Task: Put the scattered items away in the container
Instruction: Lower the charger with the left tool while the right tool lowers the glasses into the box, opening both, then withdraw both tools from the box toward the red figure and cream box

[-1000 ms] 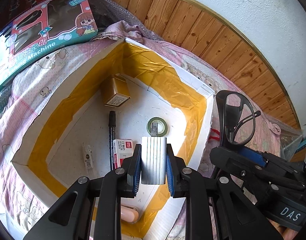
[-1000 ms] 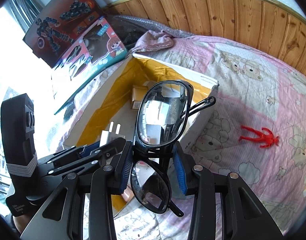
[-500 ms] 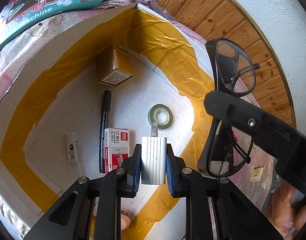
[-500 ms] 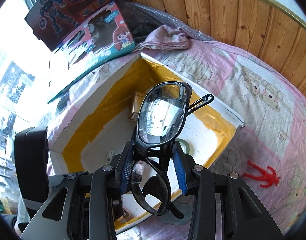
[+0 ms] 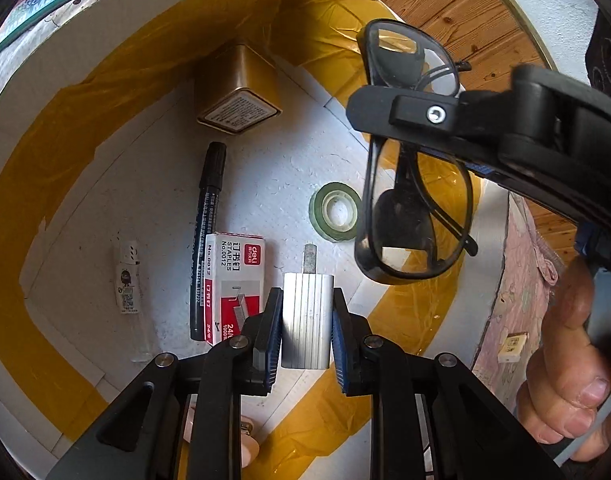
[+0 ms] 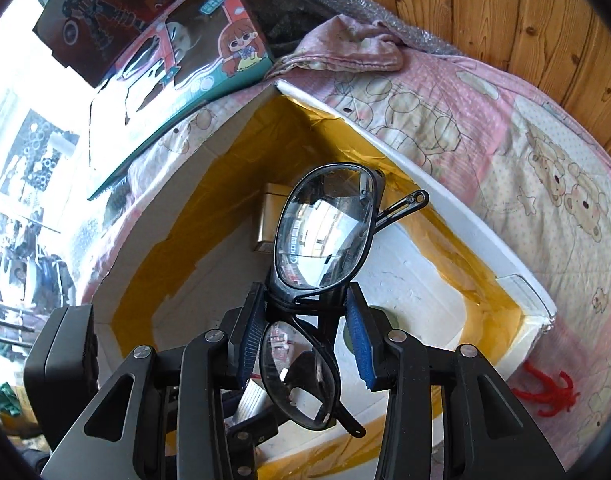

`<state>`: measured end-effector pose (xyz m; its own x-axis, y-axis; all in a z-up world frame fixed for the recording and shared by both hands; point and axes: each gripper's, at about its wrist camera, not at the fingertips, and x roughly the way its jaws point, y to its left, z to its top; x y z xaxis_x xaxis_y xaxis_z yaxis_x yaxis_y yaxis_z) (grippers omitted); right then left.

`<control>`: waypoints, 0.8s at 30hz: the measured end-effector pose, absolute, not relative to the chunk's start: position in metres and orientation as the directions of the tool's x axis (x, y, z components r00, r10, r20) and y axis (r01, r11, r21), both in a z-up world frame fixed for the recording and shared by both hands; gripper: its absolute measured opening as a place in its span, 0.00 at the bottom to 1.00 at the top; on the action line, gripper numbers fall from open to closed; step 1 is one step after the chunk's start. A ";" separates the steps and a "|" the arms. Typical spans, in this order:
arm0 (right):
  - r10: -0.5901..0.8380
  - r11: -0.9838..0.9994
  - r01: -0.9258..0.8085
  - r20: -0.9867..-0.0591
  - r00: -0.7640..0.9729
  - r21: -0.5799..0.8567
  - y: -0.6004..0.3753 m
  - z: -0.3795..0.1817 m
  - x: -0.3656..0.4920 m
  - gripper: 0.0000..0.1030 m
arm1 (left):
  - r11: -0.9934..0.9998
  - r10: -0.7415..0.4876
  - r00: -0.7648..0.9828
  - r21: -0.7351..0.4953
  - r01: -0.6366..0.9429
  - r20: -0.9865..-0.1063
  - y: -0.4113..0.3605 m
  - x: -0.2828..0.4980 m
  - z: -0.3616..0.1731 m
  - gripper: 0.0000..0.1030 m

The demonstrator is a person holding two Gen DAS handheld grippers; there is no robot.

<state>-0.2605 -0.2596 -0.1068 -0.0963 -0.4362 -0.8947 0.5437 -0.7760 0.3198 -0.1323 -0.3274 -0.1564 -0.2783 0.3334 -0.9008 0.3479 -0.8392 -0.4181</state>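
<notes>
1. The left gripper (image 5: 307,320) is clamped on a ribbed silver charger plug (image 5: 306,320), prong forward, low inside the white foam box (image 5: 105,20).
2. The right gripper (image 6: 305,340) pinches a pair of black-framed glasses (image 6: 323,236) at the bridge, lenses stacked upright over the box; a hand (image 5: 569,364) grips its handle.
3. On the box floor lie a staples box (image 5: 233,280) printed "STAPLES No.0012" with a red "deli" mark, touching a black marker (image 5: 207,236), and just beside the plug.
4. Further in: a green tape roll (image 5: 335,211), a gold tin (image 5: 237,92) with a label too small to read near the far corner, and a small white tube (image 5: 126,278) by the left wall.
5. Yellow tape lines the box walls.
6. On the pink bear-print bed (image 6: 505,120), a red figure (image 6: 545,390) lies outside the box; a toy carton (image 6: 185,60) reading "...Machine" leans at the far edge.
</notes>
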 end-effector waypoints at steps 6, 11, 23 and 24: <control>-0.480 -0.789 0.481 -0.872 -0.096 0.382 -0.238 -0.102 -0.260 0.46 | -0.837 0.346 -0.272 -0.426 0.343 -0.898 -0.326 -0.129 -0.156 0.42; -0.541 -0.791 0.412 -0.831 -0.128 0.452 -0.202 -0.085 -0.243 0.46 | -0.848 0.328 -0.275 -0.410 0.335 -0.904 -0.327 -0.121 -0.149 0.42; -0.591 -0.777 0.368 -0.794 -0.145 0.511 -0.164 -0.077 -0.185 0.32 | -0.912 0.233 -0.323 -0.322 0.255 -0.917 -0.322 -0.100 -0.109 0.42; -0.594 -0.776 0.365 -0.790 -0.149 0.514 -0.162 -0.075 -0.181 0.32 | -0.919 0.222 -0.332 -0.311 0.243 -0.917 -0.319 -0.098 -0.104 0.42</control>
